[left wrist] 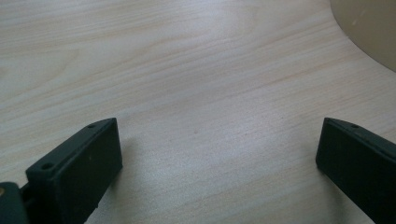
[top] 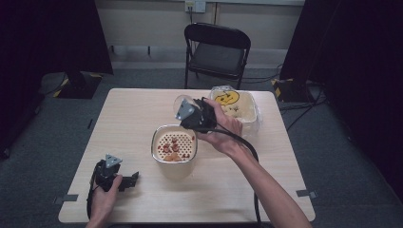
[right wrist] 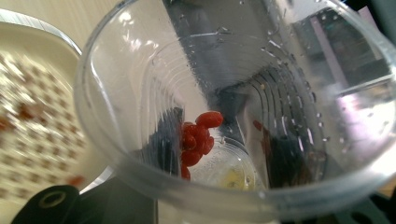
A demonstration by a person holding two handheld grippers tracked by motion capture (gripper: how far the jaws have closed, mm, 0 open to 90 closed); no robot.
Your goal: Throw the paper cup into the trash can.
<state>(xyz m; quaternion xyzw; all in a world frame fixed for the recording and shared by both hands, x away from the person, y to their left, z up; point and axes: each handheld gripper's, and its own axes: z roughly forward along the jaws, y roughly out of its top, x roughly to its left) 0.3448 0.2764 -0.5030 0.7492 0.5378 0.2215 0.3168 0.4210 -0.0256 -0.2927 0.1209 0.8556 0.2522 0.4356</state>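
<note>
Clear ribbed plastic cup (right wrist: 233,121), tipped on its side, sits clamped in the right gripper (top: 197,114), with small red berries (right wrist: 198,140) clinging to its inner wall. That gripper is raised just above the far rim of a cream container with a perforated strainer insert (top: 174,149) at the middle of the pale wooden tabletop (top: 133,118), forearm stretched diagonally from the near right. Down at the near left corner, the left gripper (top: 111,175) rests on the tabletop, jaws wide apart and holding nothing.
</note>
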